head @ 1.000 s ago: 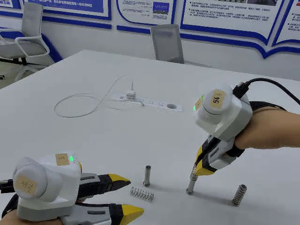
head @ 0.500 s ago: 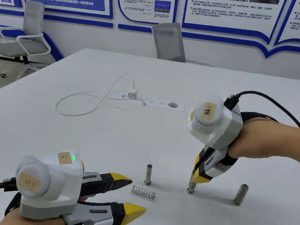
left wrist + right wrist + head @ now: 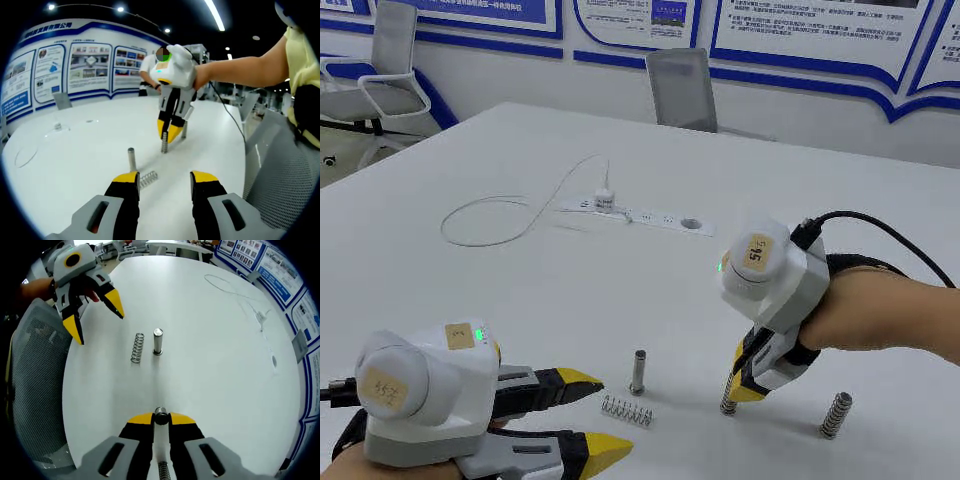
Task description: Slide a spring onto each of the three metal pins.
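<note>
"The right tongs [image 3: 738,392] are nipped almost shut on the spring [image 3: 729,386] over the middle pin [image 3: 160,416]. Tips?"

"Keep the coil in line with the pin and press straight down. The left tongs [image 3: 610,415] gape wide with nothing in them. The loose spring [image 3: 625,411] lies on the bench [image 3: 520,300] at 7 o'clock of the bare pin [image 3: 639,371]."

"The right gripper view gives the pin's head centred between the jaws. The head view adds the sprung pin [image 3: 835,414] at 3 o'clock."
</note>
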